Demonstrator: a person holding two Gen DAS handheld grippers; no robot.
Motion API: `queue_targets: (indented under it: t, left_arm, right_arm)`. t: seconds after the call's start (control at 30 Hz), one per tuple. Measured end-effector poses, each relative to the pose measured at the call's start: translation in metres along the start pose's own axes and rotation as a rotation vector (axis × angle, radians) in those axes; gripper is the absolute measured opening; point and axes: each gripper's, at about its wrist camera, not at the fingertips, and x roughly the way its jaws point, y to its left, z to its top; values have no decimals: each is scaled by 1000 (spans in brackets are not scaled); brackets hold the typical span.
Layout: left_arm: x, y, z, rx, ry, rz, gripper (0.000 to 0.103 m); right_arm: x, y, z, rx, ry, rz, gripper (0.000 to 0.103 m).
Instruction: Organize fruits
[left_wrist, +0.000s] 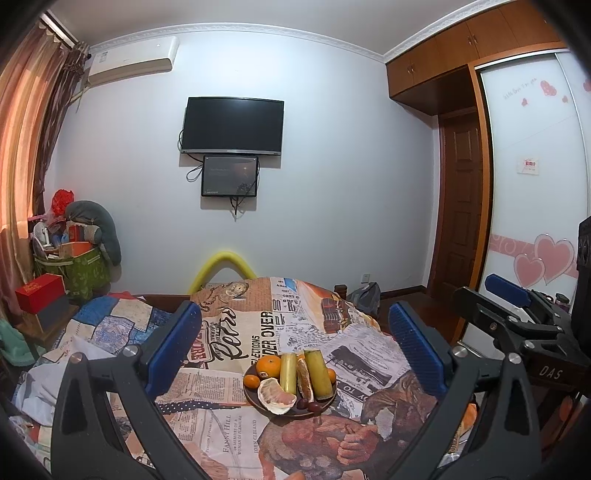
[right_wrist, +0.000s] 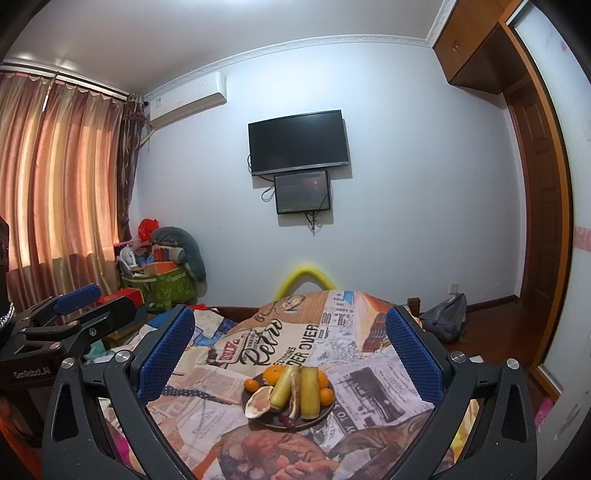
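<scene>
Here the dark round plate (left_wrist: 255, 400) of fruit sits on the newsprint-patterned cover (left_wrist: 229, 417), roughly mid-surface and well back from the far edge that faces the wall TV (left_wrist: 233, 125).

Plate contents: large orange (left_wrist: 268, 366) at the far left rim, a smaller orange (left_wrist: 251, 381) beside it, an open pomelo piece (left_wrist: 277, 396) at the near left rim. Two yellow-green cane sections (left_wrist: 289, 373) lie side by side across the middle with a peeled brownish piece (left_wrist: 305, 380) between them. Dark red grapes (left_wrist: 309, 405) at the near rim (count unclear).

Left gripper (left_wrist: 295, 350): fingers (left_wrist: 173, 347) spread wide, empty, nothing touched. The plate shows between the two blue pads, beyond the tips and low in the gap.

Right gripper (right_wrist: 291, 354): fingers (right_wrist: 166, 354) likewise spread wide, holding nothing. From the right wrist view the plate (right_wrist: 325, 413) lies centred between the pads, ahead of the tips, apart from both.

Each gripper appears at the edge of the other's view, held beside it above the near part of the cover.
</scene>
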Motion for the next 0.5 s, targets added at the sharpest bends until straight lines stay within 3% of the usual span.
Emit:
queue_targets:
  t: [0.5]
  left_arm:
    - [2,2,-1,-18,12,-2,103]
  right_arm:
    - [-2,-1,3,-6,2,-1,103]
